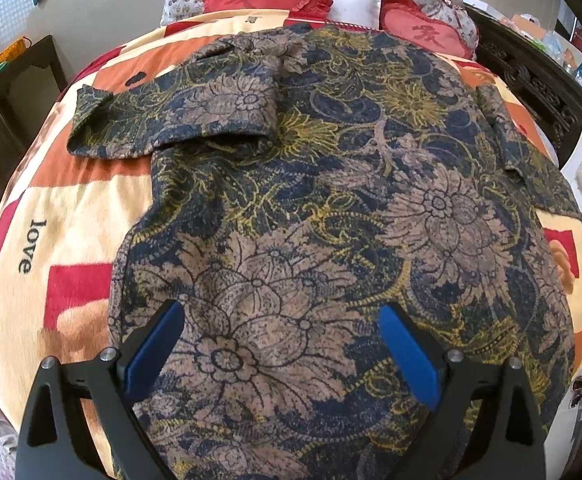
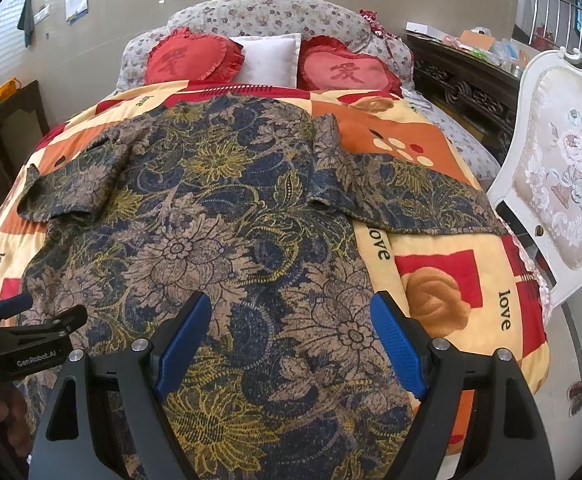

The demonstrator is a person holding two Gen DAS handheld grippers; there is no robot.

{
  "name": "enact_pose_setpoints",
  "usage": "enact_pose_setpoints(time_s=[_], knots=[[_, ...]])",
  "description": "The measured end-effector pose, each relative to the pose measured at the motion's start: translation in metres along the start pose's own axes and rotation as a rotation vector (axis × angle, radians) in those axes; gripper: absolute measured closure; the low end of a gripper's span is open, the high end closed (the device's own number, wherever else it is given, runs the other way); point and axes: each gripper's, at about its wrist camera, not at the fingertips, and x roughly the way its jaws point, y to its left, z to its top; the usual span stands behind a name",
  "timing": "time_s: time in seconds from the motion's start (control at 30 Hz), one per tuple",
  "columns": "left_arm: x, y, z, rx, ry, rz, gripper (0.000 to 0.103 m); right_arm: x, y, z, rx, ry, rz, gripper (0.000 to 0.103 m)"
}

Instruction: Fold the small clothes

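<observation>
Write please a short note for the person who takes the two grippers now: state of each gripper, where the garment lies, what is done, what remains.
Left gripper: open, empty, above the hem end of the floral shirt.
Right gripper: open, empty, over the same end, toward its right edge.
Shirt lies spread flat on the blanket. Left sleeve lies out sideways, its upper part doubled onto the body; right sleeve lies out sideways.
Done: spreading. Left: all the real folds.
</observation>
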Motion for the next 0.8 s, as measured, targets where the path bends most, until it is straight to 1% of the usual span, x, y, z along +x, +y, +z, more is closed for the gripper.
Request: enact_pose_setpoints(time_s=[0.1,0.2,0.27,0.37,0.43,0.5,0.6,0.7,0.73,0.8], knots=[[0.004,-0.001,0.006,0.006,-0.007,0.006,0.003,0.002,0.001,0.004,-0.005,-0.001,-0.002,0.014],[0.010,-0.005,0.015,0.027,-0.033,0.039,0.003,0.007,0.000,0.010,-0.011,-0.007,-0.007,0.014],[0.015,-0.006,0.022,0.034,-0.040,0.047,0.003,0.013,-0.001,0.016,-0.010,-0.016,-0.006,0.014],[0.023,-0.006,0.034,0.031,-0.062,0.032,0.003,0.025,-0.005,0.023,0.004,-0.033,0.009,0.014],[0.030,-0.007,0.044,0.030,-0.085,-0.002,0.003,0.036,-0.007,0.027,0.012,-0.041,0.009,0.014],[0.045,-0.011,0.054,0.039,-0.083,-0.034,0.003,0.055,-0.009,0.030,0.029,-0.030,0.009,0.014],[0.071,-0.013,0.065,0.033,-0.053,-0.041,0.002,0.094,-0.005,0.035,0.036,0.016,0.012,0.014],[0.079,-0.017,0.070,0.044,-0.090,-0.018,0.000,0.134,-0.001,0.038,0.059,0.090,0.038,0.015],[0.080,-0.017,0.071,0.042,-0.092,-0.017,0.000,0.140,0.001,0.039,0.063,0.099,0.051,0.018],[0.084,-0.017,0.070,0.033,-0.104,-0.015,0.000,0.151,0.007,0.045,0.052,0.087,0.070,0.019]])
